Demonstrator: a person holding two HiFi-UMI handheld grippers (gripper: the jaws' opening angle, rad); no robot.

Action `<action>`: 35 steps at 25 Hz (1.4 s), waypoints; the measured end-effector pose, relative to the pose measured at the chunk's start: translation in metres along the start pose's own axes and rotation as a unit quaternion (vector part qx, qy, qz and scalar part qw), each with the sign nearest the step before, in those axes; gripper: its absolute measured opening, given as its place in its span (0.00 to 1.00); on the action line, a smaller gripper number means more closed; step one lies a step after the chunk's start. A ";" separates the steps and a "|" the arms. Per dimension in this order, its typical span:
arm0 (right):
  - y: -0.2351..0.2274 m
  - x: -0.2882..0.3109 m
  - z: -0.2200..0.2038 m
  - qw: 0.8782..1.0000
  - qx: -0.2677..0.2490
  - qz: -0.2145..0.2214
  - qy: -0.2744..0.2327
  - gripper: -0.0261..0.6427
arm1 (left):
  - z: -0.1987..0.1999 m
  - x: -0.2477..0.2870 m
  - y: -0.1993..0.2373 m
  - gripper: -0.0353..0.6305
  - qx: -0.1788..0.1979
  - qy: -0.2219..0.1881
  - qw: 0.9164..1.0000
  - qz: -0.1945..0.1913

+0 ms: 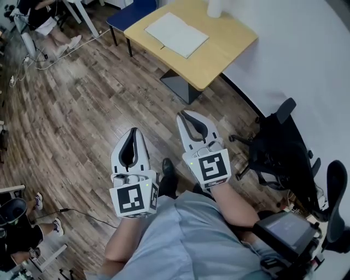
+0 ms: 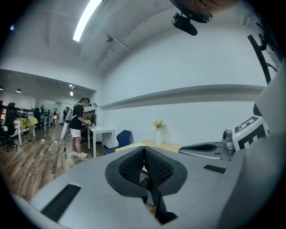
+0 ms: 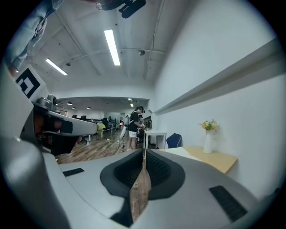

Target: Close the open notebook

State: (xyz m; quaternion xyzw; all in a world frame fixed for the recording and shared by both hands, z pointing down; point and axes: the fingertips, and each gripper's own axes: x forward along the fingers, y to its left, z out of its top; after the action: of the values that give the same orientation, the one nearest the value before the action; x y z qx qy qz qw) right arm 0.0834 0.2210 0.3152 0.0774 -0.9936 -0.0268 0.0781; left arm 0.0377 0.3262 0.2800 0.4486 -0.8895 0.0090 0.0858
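Note:
The open notebook (image 1: 176, 34) lies flat with white pages up on a light wooden table (image 1: 232, 41), far ahead of both grippers. My left gripper (image 1: 133, 133) and right gripper (image 1: 187, 116) hang side by side over the wooden floor, pointing toward the table, both shut and empty. In the left gripper view the pads (image 2: 134, 166) meet at the tips, and the table (image 2: 167, 146) shows beyond them. In the right gripper view only a thin slit remains between the pads (image 3: 157, 169). The notebook's pale page (image 3: 178, 151) is visible past them on the table.
A white vase (image 1: 215, 6) with flowers (image 3: 208, 126) stands at the table's far end, and a blue chair (image 1: 128, 12) sits behind it. Black office chairs (image 1: 284, 145) stand to the right by the white wall. A person (image 2: 77, 127) stands at a white desk farther off.

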 end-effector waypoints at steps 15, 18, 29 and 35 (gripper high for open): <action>-0.038 0.059 0.056 0.998 -0.016 -0.053 -0.024 0.11 | 0.057 0.072 0.027 0.08 0.009 -0.051 0.998 -0.039; -0.055 0.074 0.037 0.998 -0.007 -0.056 -0.010 0.11 | 0.037 0.095 0.027 0.08 0.003 -0.028 0.999 -0.042; -0.123 0.178 -0.030 0.999 0.015 -0.030 0.038 0.11 | -0.023 0.225 0.038 0.08 -0.017 0.054 0.998 -0.035; -0.185 0.242 -0.053 0.997 0.036 -0.034 0.055 0.11 | -0.035 0.313 0.033 0.08 -0.010 0.079 0.996 -0.042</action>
State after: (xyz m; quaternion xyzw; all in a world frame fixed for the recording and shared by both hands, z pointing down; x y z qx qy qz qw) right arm -0.1163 -0.0016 0.3920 0.1157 -0.9849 0.0110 0.1284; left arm -0.1660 0.1003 0.3670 0.4829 -0.8602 0.0324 0.1606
